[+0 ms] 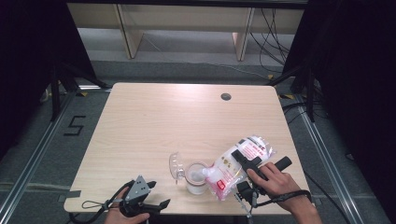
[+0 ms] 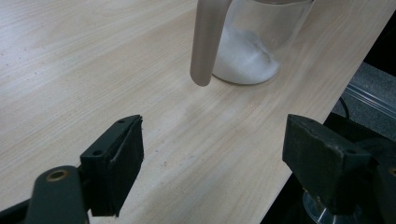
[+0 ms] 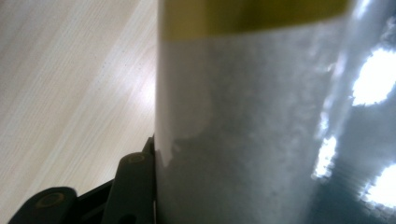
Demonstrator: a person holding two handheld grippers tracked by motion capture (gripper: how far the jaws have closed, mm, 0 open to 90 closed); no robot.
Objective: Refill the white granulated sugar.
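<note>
A clear glass jar [image 1: 196, 181] with white powder in the bottom stands near the table's front edge, its hinged lid [image 1: 176, 165] swung open to the left. Above it a plastic bag [image 1: 233, 168] of white grains with red print lies tilted, its lower end over the jar's mouth. My right gripper [image 1: 243, 158] is shut on the bag's middle; in the right gripper view the bag [image 3: 243, 126] presses against the one visible finger [image 3: 133, 186]. My left gripper [image 1: 158, 194] rests open at the front left, apart from the jar [image 2: 250, 51]. Nothing is between its fingertips [image 2: 219, 158].
The wooden table [image 1: 154, 126] has a round cable hole [image 1: 226, 96] at the back right. A pale strip [image 2: 208, 42] hangs from the jar's lid. The table's front edge [image 2: 303, 135] runs just right of my left gripper. Dark curtains flank the table.
</note>
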